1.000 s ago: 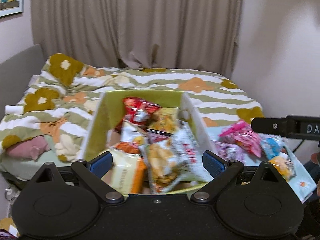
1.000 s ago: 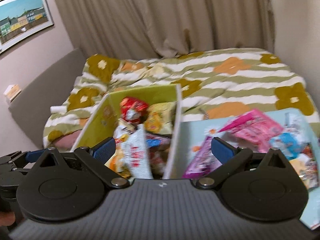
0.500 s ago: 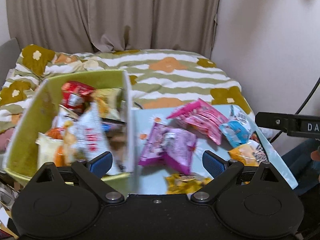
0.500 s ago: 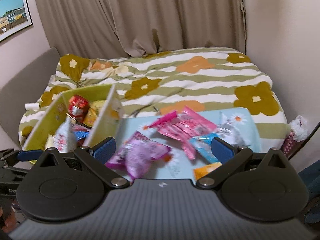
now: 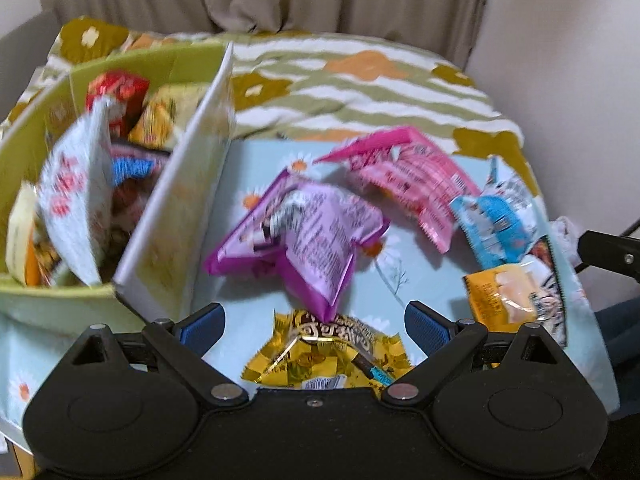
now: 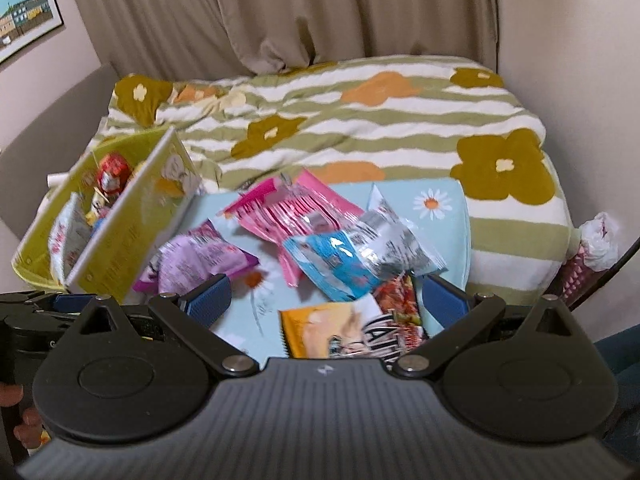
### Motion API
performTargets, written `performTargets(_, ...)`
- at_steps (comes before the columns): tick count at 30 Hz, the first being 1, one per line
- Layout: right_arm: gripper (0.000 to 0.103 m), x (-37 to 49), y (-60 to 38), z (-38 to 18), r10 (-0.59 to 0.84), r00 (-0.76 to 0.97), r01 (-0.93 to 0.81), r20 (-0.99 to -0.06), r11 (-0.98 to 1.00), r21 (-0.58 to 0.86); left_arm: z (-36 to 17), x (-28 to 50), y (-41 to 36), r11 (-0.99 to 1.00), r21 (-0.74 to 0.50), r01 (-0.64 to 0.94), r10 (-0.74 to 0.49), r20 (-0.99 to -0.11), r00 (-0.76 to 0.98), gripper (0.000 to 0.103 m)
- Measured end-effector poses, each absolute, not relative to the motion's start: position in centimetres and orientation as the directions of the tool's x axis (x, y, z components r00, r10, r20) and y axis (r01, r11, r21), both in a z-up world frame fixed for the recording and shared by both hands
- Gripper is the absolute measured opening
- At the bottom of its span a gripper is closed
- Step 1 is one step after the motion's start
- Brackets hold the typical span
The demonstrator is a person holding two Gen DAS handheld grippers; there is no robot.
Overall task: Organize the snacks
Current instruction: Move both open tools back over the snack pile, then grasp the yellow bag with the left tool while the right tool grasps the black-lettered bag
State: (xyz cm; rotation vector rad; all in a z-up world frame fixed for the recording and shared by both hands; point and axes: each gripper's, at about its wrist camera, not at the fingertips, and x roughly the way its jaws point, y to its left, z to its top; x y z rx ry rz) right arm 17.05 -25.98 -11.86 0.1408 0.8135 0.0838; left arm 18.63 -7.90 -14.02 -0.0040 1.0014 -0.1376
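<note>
Loose snack packets lie on a light blue daisy-print tabletop (image 5: pixel 240 184): a purple packet (image 5: pixel 308 232), a pink one (image 5: pixel 404 176), a blue one (image 5: pixel 496 220), an orange one (image 5: pixel 500 292) and a yellow one (image 5: pixel 320 356). A green box (image 5: pixel 36 312) at the left holds several packets. My left gripper (image 5: pixel 314 324) is open just above the yellow packet. My right gripper (image 6: pixel 326 300) is open over the orange packet (image 6: pixel 328 328), near the blue packet (image 6: pixel 340 260) and purple packet (image 6: pixel 192 260). The green box (image 6: pixel 112 240) stands to its left.
A bed with a green striped flower quilt (image 6: pixel 360 120) lies behind the table, curtains (image 6: pixel 280 12) beyond it. A framed picture (image 6: pixel 24 12) hangs on the left wall. A black bar (image 5: pixel 608 252) juts in at the right. The left gripper's body (image 6: pixel 28 320) shows at the lower left.
Both grippers have swung from the green box to the right and dropped lower and closer over the loose packets. Both stay open.
</note>
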Motion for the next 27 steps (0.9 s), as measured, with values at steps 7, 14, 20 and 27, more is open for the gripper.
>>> performTargets(7,0.103,18.5,-27.2,-15.2,0.140,0.647,-0.070,-0.750,0.990,0.124,-16.7,19.0,-8.3,0.994,-0.084,0.066,-0.106,-0.862,0.496,0.098)
performTargets(14,0.103,19.8,-27.9,-18.0,0.173,0.599,-0.120,-0.782,0.985,0.126,-18.4,19.4,-8.3,0.996,-0.090,0.015,-0.086,-0.870,0.486,0.094)
performTargets(20,0.103,19.7,-28.2,-19.0,0.228,0.576,-0.169,-0.785,0.973,0.158,-19.2,19.4,-8.3,0.992,-0.125,0.011,-0.115,-0.871,0.477,0.087)
performTargets(27,0.103,19.9,-28.7,-19.8,0.233,0.559,-0.177,-0.796,0.971,0.161,-19.1,19.3,-7.9,0.982,-0.188,0.018,-0.174,-0.866,0.469,0.073)
